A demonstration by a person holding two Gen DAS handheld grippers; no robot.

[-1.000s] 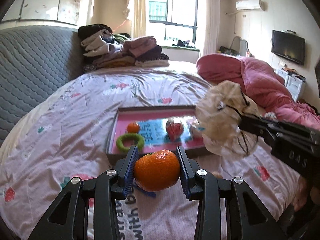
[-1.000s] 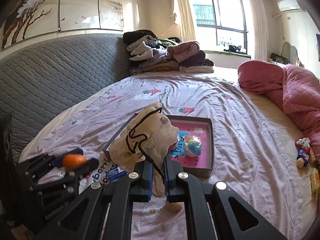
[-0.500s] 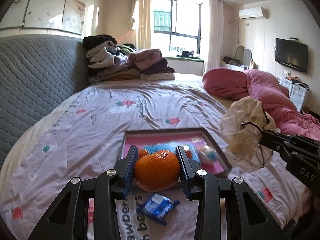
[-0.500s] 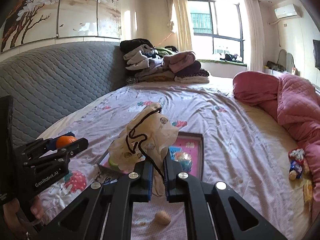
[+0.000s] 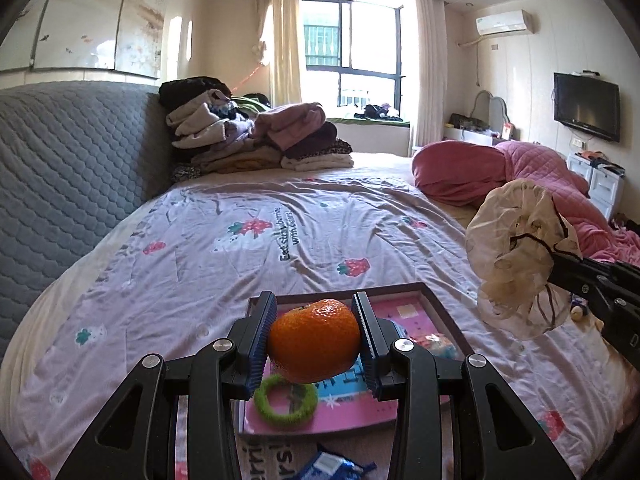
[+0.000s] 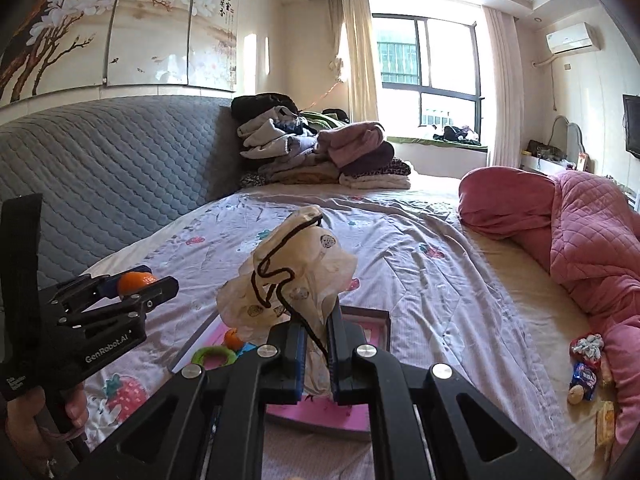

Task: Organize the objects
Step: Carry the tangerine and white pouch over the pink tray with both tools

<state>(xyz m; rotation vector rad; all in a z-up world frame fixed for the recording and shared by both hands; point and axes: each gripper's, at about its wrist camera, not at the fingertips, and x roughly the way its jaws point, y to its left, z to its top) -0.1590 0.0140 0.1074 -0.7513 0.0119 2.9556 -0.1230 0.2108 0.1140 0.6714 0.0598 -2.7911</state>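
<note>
My left gripper [image 5: 315, 338] is shut on an orange mandarin [image 5: 314, 340] and holds it above the near end of a pink tray [image 5: 436, 312] lying on the bed. It also shows in the right wrist view [image 6: 134, 283]. My right gripper [image 6: 316, 350] is shut on the neck of a cream drawstring bag [image 6: 294, 276], held up above the tray [image 6: 378, 318]. The bag also shows at the right of the left wrist view [image 5: 520, 256]. In the tray lie a green ring [image 5: 286, 402], a small orange [image 6: 233, 338] and wrapped items.
A blue snack packet [image 5: 334, 466] lies on the sheet in front of the tray. Small snacks and toys [image 6: 584, 368] lie at the bed's right side by a pink quilt [image 6: 580, 224]. Folded clothes [image 5: 256, 136] are stacked at the far end. A grey headboard [image 5: 60, 152] runs along the left.
Both grippers have risen and tilted up, so the tray sits lower in both views. The left gripper still holds the mandarin, the right still holds the bag.
</note>
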